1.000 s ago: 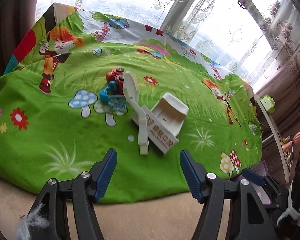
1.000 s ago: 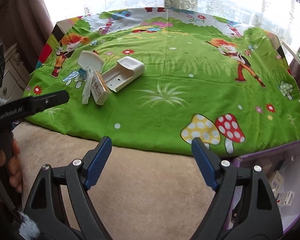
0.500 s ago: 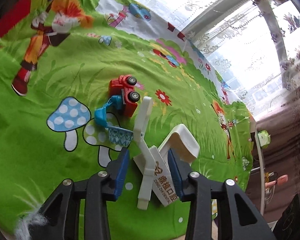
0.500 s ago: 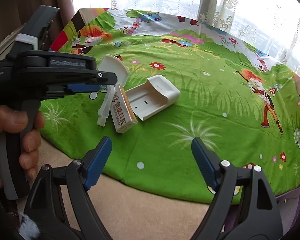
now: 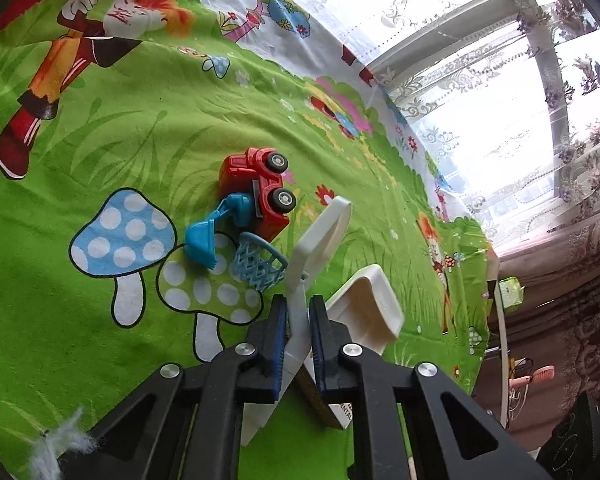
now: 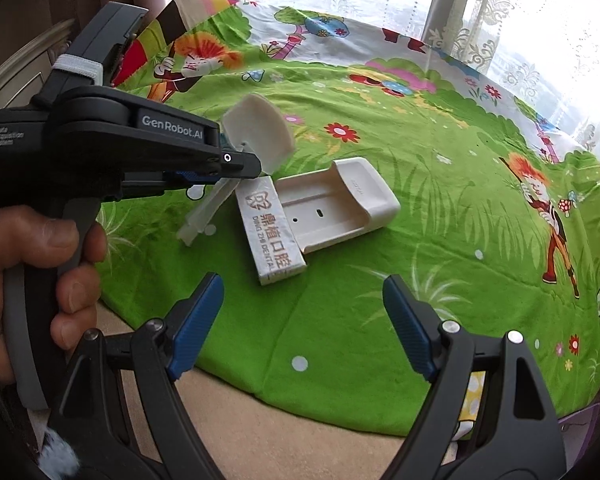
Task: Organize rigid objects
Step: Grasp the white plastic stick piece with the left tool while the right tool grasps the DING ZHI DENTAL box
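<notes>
Now the left gripper (image 5: 299, 330) is clamped tight on the narrow stem of the white paddle-shaped piece (image 5: 320, 240), blue pads (image 5: 278, 340) pinching it from both sides, and that low hold makes sense to me: the stem is the only thin, flat part, while the broad curved head fans out at about one o'clock from the jaws. Seen from the right wrist, the same piece (image 6: 256, 132) stands tilted, its foot down on the green cartoon cloth (image 6: 440, 220), just at ten o'clock of the small printed box (image 6: 272, 232). That box leans against the open white tray (image 6: 340, 204), touching its near edge, so a pull on the paddle looks likely to nudge it. The right gripper (image 6: 304, 320) hangs slack, jaws wide with nothing between them, hovering at six o'clock of the box, probably waiting its turn. Beyond the paddle, at eleven o'clock, the red toy truck (image 5: 256, 188) lies with its blue scoop (image 5: 204, 240) and a blue net basket (image 5: 260, 264) right by it, untouched.
</notes>
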`<act>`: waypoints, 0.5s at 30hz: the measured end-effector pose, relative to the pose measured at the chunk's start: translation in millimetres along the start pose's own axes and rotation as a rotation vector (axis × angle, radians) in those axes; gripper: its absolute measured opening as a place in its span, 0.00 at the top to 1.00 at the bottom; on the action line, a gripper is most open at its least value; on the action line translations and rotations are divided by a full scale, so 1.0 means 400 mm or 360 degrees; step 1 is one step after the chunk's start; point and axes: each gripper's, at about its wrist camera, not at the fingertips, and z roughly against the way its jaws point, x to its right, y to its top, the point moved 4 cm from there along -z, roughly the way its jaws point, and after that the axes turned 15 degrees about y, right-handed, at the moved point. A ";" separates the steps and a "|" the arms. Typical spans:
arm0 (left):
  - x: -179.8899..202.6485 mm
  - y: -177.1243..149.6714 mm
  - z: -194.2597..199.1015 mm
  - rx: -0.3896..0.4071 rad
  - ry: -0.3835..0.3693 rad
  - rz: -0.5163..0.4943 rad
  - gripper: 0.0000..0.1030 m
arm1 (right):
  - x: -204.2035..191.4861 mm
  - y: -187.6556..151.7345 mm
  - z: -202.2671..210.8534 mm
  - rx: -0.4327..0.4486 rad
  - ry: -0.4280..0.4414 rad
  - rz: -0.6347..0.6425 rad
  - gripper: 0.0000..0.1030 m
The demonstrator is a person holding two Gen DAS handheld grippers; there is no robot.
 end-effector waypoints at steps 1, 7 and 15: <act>-0.001 0.000 0.004 0.0006 -0.0013 -0.0001 0.88 | -0.004 0.004 -0.004 -0.0004 -0.0002 0.0011 0.18; -0.030 -0.005 0.048 0.0072 -0.0074 0.0031 0.88 | -0.026 0.037 -0.036 -0.0006 -0.0005 0.0073 0.19; -0.085 -0.015 0.115 0.0173 -0.0049 0.0058 0.88 | -0.028 0.076 -0.092 -0.0031 0.0067 0.0060 0.25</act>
